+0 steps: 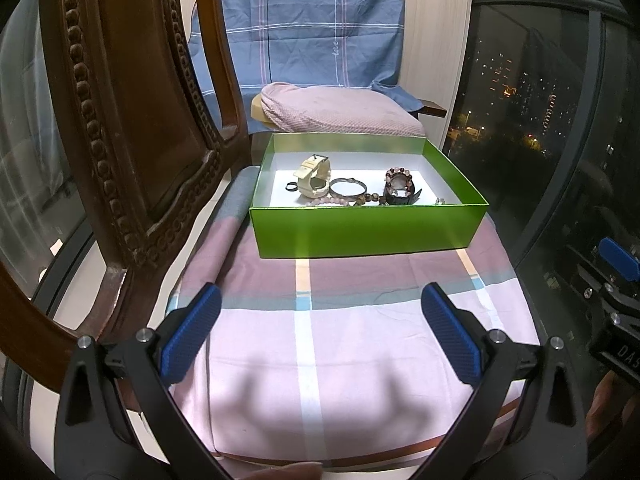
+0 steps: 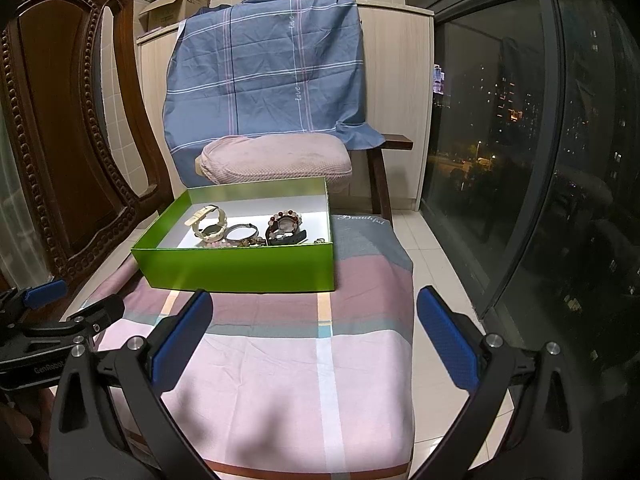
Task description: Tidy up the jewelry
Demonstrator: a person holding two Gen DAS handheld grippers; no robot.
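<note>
Green cardboard box (image 1: 368, 228) is sitting open on a pink-and-mauve plaid cloth (image 1: 340, 340) covering a seat, and all the jewelry is lying inside it. In the box: cream watch (image 1: 314, 178) toward the left wall, small dark ring (image 1: 291, 187) just left of it, silver bangle (image 1: 347, 186) in the middle, dark watch (image 1: 400, 196) with a pink-and-red bead bracelet (image 1: 398, 176) looped on it toward the right wall, pink bead strand (image 1: 326, 201) along the near wall, tiny pale ring (image 1: 440, 201) in the near right corner. Left gripper (image 1: 320, 334) is hovering over bare cloth in front of the box, fingers spread wide, gripping nothing. Right gripper (image 2: 314, 338) is hanging in front of the box too, fingers (image 2: 448, 340) wide apart and empty. Behind the box a pink cushion (image 2: 276, 158) is lying under a draped blue checked sheet (image 2: 264, 68). Left of the box a carved wooden chair back (image 1: 132, 120) is standing. Right of the box a dark window (image 2: 540, 140) is showing city lights.
</note>
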